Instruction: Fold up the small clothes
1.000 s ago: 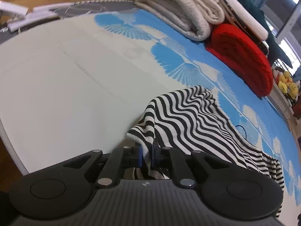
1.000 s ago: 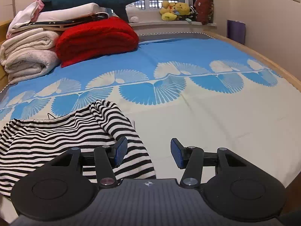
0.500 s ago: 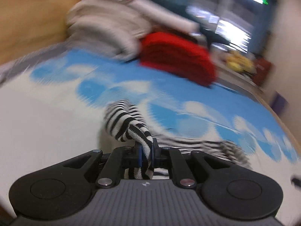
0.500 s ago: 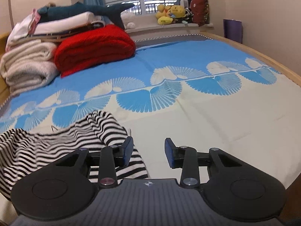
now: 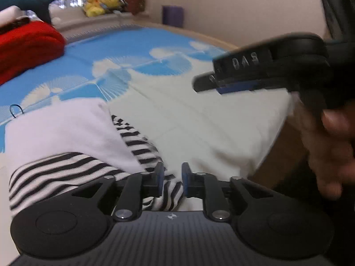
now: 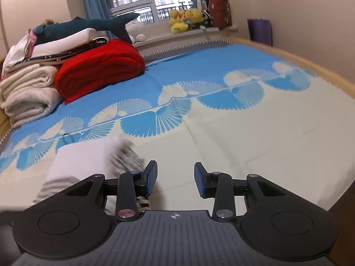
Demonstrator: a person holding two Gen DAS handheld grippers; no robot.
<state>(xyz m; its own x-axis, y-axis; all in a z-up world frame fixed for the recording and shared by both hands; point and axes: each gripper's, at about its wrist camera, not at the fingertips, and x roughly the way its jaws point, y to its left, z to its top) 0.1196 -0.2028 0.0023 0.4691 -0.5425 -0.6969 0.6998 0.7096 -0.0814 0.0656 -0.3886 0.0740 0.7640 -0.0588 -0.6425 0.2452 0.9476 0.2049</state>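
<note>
A black-and-white striped garment (image 5: 66, 168) lies on the bed (image 5: 199, 119), folded over so that its white inside (image 5: 66, 128) faces up. My left gripper (image 5: 172, 180) is slightly open with a bunch of the striped cloth lying between its fingers. My right gripper (image 6: 175, 178) is open and empty, just right of the garment (image 6: 88, 161), which is blurred in the right wrist view. The right gripper also shows in the left wrist view (image 5: 255, 75), above the bed at the right.
A red folded blanket (image 6: 99, 71) and cream blankets (image 6: 26, 95) are stacked at the far left of the bed. Plush toys (image 6: 186, 20) sit on the window sill. The bed's wooden edge (image 6: 310, 66) runs along the right. A small black loop (image 5: 15, 110) lies beyond the garment.
My left gripper carried the striped corner over to the right, folding the garment so its white inside shows, and its jaws have parted. My right gripper stayed open.
</note>
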